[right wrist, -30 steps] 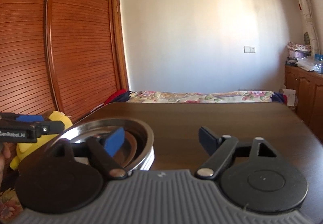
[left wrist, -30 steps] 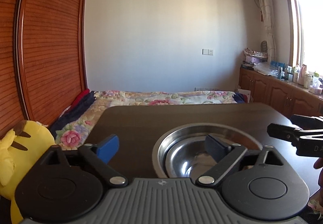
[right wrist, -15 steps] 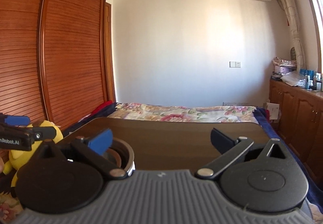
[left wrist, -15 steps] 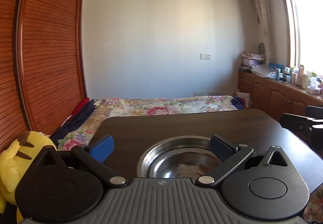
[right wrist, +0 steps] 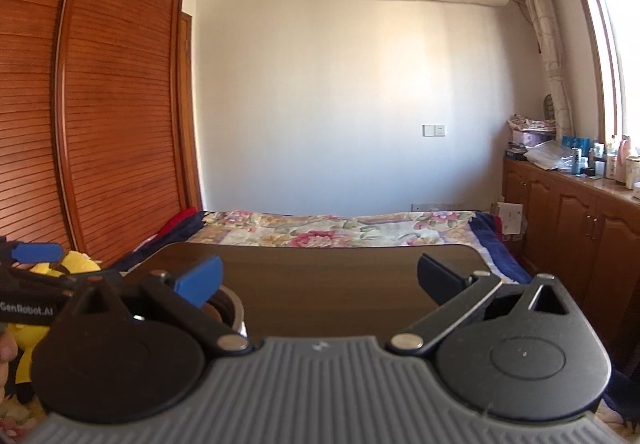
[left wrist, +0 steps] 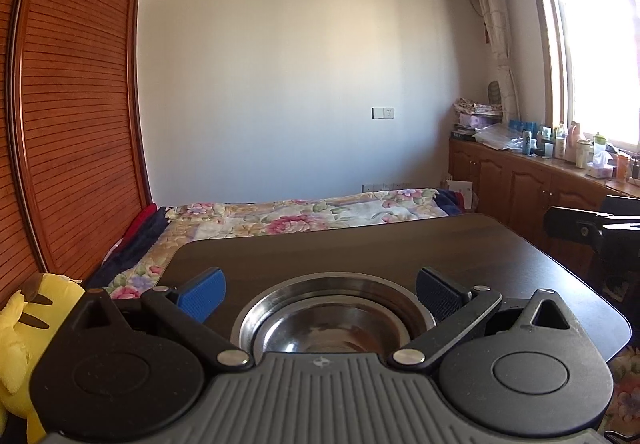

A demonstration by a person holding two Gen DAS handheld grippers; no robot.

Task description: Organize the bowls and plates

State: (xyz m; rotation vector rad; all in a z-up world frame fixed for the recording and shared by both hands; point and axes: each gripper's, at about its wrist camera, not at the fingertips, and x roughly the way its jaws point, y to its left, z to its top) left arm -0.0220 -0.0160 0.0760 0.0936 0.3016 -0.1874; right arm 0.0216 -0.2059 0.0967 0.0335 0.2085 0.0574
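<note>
Jaws of both grippers stand apart, empty, above the nested steel bowls (left wrist: 334, 318) on the table (left wrist: 360, 248).

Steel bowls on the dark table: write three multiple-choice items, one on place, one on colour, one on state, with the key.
1. Where do the steel bowls sit?
A. on the dark table
B. on the bed
C. on the windowsill cabinet

2. What colour is the plush toy beside the table?
A. green
B. yellow
C. white

3. How does the left tool stand?
A. shut on a bowl
B. shut and empty
C. open, clear of the bowls

Key: 1 A, the stack rests on the tabletop near its close edge. 2 B, the toy is bright yellow. 3 C, both pads stand wide apart above the rim, touching nothing.
</note>
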